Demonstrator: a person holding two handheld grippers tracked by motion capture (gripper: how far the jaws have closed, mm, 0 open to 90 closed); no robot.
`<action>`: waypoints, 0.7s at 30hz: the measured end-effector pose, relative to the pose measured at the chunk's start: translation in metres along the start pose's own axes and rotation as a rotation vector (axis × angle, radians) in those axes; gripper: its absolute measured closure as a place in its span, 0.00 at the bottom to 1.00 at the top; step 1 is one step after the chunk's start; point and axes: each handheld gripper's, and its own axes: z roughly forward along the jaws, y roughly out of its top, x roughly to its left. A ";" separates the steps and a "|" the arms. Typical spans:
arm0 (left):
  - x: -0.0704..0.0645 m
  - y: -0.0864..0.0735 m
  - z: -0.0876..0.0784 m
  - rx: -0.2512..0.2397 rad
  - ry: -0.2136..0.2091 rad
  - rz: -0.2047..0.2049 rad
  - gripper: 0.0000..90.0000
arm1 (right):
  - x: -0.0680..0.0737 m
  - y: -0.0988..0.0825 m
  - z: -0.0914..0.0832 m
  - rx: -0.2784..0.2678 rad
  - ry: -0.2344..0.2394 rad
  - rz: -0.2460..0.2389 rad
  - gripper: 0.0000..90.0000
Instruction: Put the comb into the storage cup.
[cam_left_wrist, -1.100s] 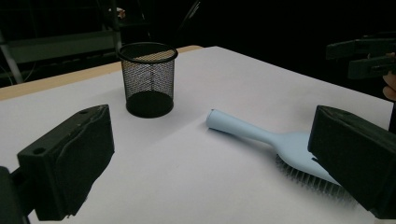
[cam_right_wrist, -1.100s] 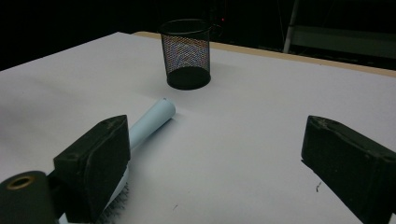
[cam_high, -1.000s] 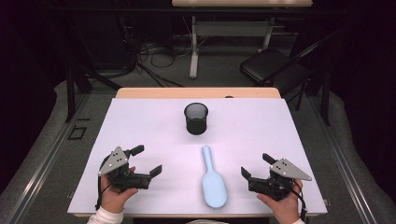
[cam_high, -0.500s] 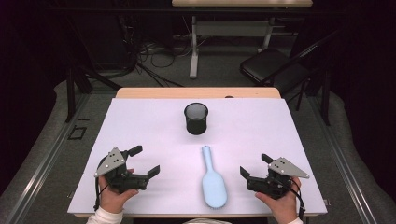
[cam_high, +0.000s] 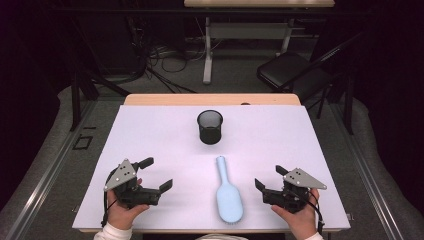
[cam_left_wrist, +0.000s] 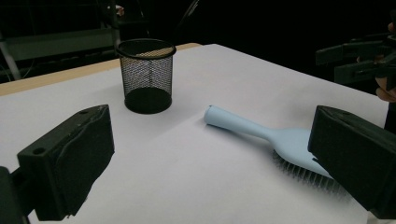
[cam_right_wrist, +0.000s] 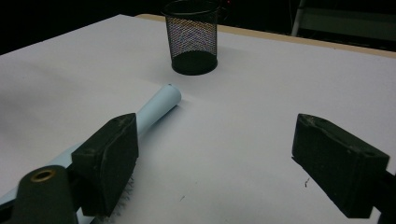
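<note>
White table — brush btwn both hand-held grippers, right hand-held gripper wide, just narrowing, empty.

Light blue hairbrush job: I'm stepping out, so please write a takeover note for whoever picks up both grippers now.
Left gripper: open, holding nothing, left of the brush.
Right gripper: open, holding nothing, right of the brush; its jaws have just been closing a little.
Light blue plastic hairbrush: flat on the white table, bristles down, handle toward the black mesh cup.
Cup: upright, looks empty.
Done: nothing.
Left: probably grasp the brush and stand it in the cup.
</note>
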 end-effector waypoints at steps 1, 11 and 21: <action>0.000 0.000 0.000 0.002 -0.003 -0.004 0.01 | 0.000 0.000 0.001 0.004 0.004 -0.001 0.17; -0.002 -0.002 0.004 0.022 -0.012 -0.011 0.01 | 0.001 -0.001 0.006 0.036 0.033 -0.014 0.25; -0.002 -0.002 0.005 0.029 -0.013 -0.013 0.01 | 0.003 0.002 0.012 0.072 0.065 -0.020 0.39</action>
